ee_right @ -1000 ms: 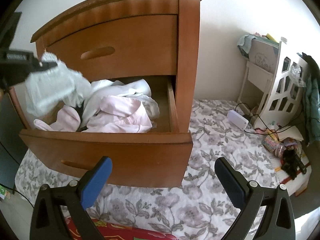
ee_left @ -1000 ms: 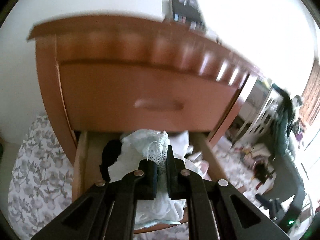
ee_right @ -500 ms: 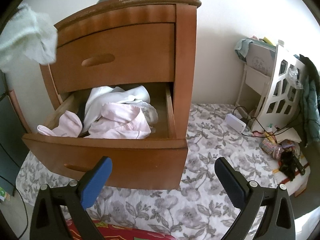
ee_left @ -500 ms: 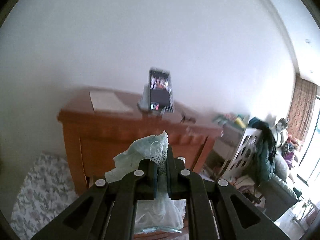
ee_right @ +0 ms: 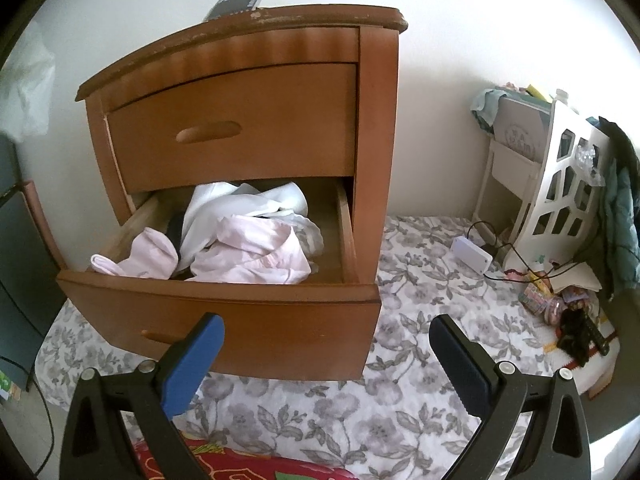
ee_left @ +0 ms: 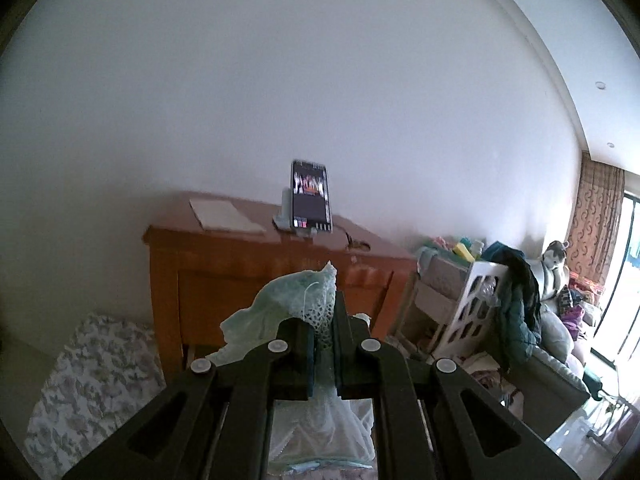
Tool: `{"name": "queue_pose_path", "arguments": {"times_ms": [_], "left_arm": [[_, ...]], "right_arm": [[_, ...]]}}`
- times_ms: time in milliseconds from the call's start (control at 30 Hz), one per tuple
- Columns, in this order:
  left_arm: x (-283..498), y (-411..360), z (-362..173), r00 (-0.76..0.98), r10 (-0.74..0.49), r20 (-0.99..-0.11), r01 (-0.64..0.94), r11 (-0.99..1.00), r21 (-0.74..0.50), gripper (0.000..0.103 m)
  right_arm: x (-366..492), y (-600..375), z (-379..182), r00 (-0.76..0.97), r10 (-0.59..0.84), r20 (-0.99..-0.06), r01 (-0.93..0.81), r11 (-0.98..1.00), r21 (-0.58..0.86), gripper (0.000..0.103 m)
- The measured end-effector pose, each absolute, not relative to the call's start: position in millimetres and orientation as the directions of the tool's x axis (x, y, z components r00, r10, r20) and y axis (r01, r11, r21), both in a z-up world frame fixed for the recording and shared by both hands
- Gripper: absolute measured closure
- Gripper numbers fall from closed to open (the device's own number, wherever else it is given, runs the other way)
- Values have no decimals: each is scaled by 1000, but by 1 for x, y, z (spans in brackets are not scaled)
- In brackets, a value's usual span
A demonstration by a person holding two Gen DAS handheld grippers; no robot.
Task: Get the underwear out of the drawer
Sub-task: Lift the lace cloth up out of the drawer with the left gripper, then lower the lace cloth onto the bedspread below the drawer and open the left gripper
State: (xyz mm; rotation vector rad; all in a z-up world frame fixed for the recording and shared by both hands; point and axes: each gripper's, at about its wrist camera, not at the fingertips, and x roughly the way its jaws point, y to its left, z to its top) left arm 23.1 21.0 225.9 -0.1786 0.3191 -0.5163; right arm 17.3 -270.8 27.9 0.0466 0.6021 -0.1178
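A: Left gripper (ee_left: 324, 344) status?
B: Jaws pinched nearly together on pale green underwear (ee_left: 296, 300). Lace edge sticks up above the fingertips, and the rest hangs below, bottom centre of the left wrist view. It points only slightly downward, at the wall above the nightstand (ee_left: 256, 256).

A: Is the garment clear of the drawer?
B: Yes. In the right wrist view a pale cloth (ee_right: 30, 80) hangs at the far left edge, above and left of the cabinet, well apart from the open drawer (ee_right: 224, 320). It's probably the same garment, but it's washed out.

A: Right gripper (ee_right: 326, 354)?
B: Jaws wide apart, nothing between them. It sits lower centre of its frame, angled down at the drawer front, not touching it.

A: What's in the drawer?
B: A pile of pink and white clothes (ee_right: 244, 236), plus something dark in among them. One pink piece drapes over the front lip at the left. The upper drawer (ee_right: 236, 128) is closed.

A: Open room?
B: Open floral bedding (ee_right: 360, 420) in front of and right of the cabinet.

A: Obstructions?
B: A phone (ee_left: 311, 202) stands on a stand on the cabinet top, with paper (ee_left: 224, 216) beside it. White rack (ee_right: 560, 188), power bank (ee_right: 472, 256), cables and clutter are at centre right. Dark panel (ee_right: 20, 260) at the left edge.
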Motion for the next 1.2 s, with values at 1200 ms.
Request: {"name": "queue_pose_path", "arguments": {"times_ms": [1200], "left_arm": [[62,-73,-33,372,-382,-846,308,910,-276,96]], "right_arm": [[17,-270,9,778,-85,-623,110,994,2,0]]}}
